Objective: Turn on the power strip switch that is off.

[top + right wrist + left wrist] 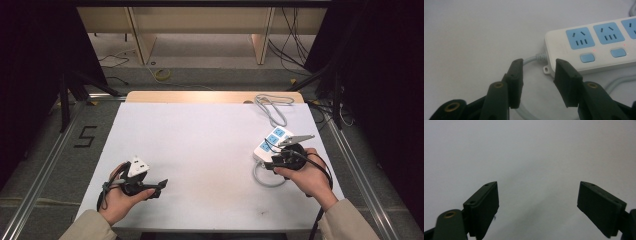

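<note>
A white power strip [270, 141] with blue sockets lies on the right side of the white table top [200, 145]. In the right gripper view the power strip [599, 47] has blue switches, and its grey cord [531, 59] leaves the near end. My right gripper [272, 161] sits at that end. In its own view the right gripper [537, 82] is open, its jaws standing on either side of the cord and pressing on nothing. My left gripper [158, 188], at the table's front left, points right; in its own view the left gripper [537, 205] is wide open over bare table.
The strip's grey cord loops by the person's right hand [264, 178], and more cable [274, 106] lies coiled at the table's back right edge. Black stands and floor cables [345, 107] flank the table. A "5" [86, 136] is marked on the floor at the left.
</note>
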`<move>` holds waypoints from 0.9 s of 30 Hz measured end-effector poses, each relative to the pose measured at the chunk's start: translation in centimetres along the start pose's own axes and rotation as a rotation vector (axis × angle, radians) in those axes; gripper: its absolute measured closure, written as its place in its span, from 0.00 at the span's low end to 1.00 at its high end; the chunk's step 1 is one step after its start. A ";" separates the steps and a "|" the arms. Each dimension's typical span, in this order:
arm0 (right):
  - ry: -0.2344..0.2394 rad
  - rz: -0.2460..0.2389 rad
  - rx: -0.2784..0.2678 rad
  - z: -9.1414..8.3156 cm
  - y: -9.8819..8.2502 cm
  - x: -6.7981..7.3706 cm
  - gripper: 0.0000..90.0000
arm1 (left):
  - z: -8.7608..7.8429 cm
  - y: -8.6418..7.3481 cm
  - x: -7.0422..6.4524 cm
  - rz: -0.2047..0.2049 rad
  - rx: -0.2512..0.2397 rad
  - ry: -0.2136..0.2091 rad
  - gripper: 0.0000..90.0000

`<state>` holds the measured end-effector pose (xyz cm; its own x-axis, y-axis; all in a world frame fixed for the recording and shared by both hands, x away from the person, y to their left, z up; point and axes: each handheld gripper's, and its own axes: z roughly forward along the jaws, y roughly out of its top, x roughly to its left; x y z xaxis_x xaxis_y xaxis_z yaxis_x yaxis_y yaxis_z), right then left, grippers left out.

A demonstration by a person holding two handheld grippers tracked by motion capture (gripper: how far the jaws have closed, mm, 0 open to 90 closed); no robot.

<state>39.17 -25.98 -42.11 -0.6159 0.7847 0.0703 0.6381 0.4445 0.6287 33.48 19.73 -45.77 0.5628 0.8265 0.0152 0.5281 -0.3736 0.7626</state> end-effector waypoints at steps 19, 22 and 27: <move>0.045 -0.042 -0.114 -0.5 -3.0 0.7 0.46 | 0.2 -0.2 -0.1 0.007 0.024 -0.013 0.19; 0.050 -0.053 -0.129 -0.3 -3.5 1.0 0.43 | 0.2 -0.2 -0.1 0.009 0.026 -0.015 0.19; 0.055 -0.069 -0.169 -0.5 -4.3 1.4 0.39 | 0.2 -0.2 -0.1 0.010 0.027 -0.020 0.19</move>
<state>35.36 -26.98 -44.33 -0.6828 0.7280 0.0612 0.5095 0.4146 0.7540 33.44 19.67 -46.02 0.5801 0.8145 0.0096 0.5393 -0.3928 0.7449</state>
